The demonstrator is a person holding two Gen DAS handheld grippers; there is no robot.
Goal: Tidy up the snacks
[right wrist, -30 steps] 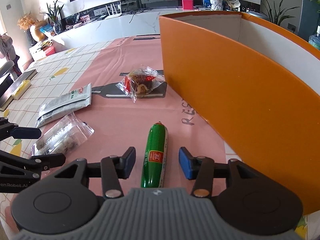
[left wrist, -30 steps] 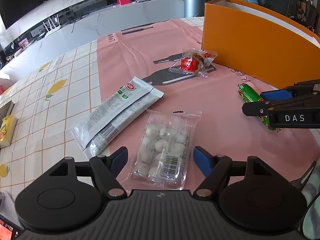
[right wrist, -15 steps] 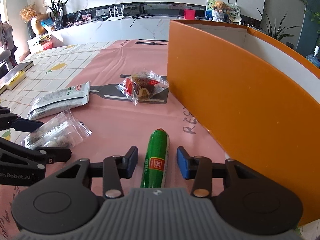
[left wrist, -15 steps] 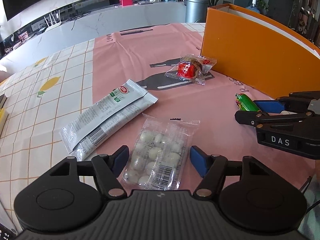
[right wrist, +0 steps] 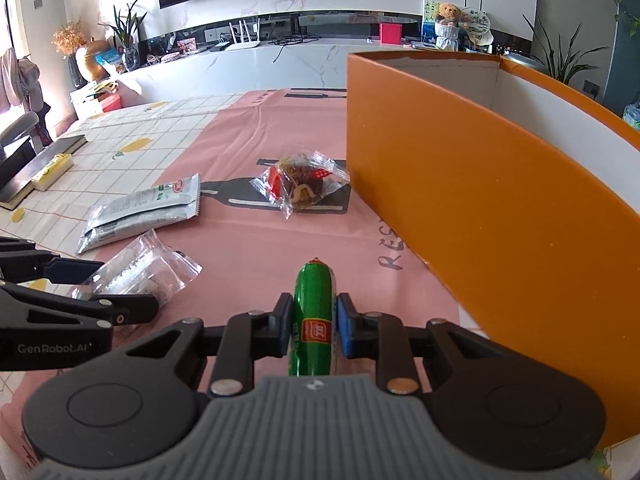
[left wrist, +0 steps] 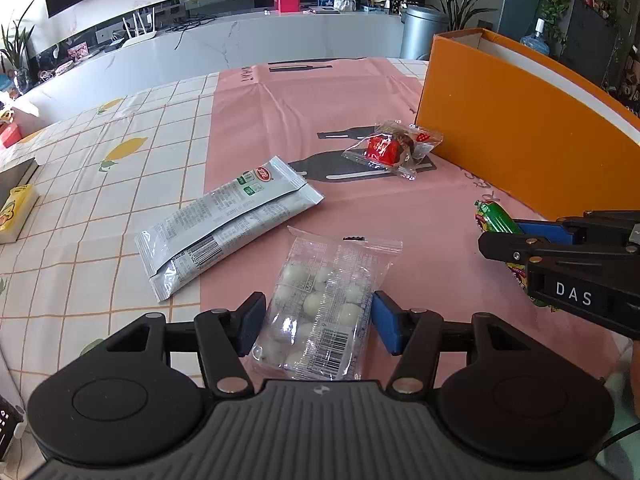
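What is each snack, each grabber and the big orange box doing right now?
Green sausage: lying on the pink mat, pinched by the right gripper.
Clear bag of white balls: flat on the table, between the left gripper fingers, which touch its sides.
Silver packets: lying flat, untouched.
Red wrapped snack: sealed, lying beside the orange box.
Orange box: upright, open on top.

Each black claw (left wrist: 316,322) (right wrist: 312,326) has blue pads, silver screws and a ribbed grey housing.
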